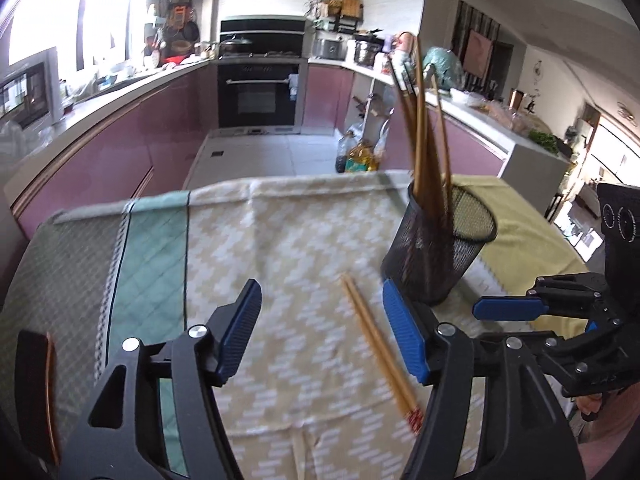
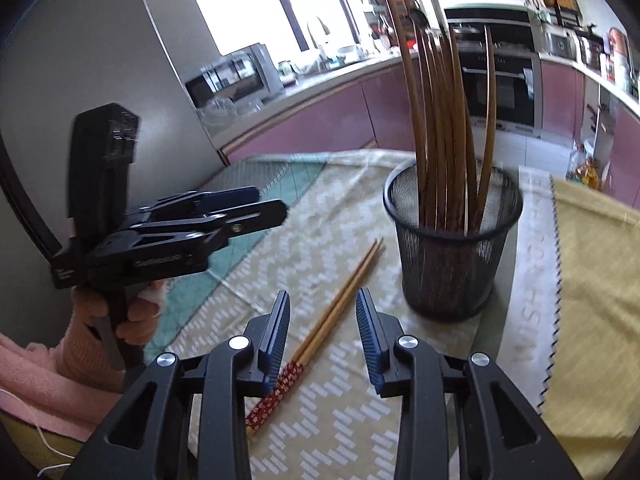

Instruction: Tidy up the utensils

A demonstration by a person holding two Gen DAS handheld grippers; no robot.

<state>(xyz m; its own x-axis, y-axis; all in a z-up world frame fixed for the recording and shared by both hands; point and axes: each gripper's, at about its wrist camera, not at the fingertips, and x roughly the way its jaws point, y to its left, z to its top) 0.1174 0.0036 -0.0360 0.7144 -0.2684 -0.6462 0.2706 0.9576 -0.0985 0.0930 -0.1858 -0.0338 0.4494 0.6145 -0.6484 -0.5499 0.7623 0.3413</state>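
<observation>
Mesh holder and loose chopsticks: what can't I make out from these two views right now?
- Mesh holder: chopstick count, both views; stems overlap, blurred.
- Loose chopsticks: patterned ends partly behind a right gripper finger, right view.
- Dark object: identity unclear, cut by left view's edge.

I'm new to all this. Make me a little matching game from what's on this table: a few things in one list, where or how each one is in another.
Things:
1. chopstick pair
2. mesh cup
3. chopstick bundle
4. right gripper

States:
A. standing upright inside a container
B. lying flat on the cloth
C. open, holding nothing
D. black, standing on the cloth

Pairs: 1-B, 2-D, 3-A, 4-C
</observation>
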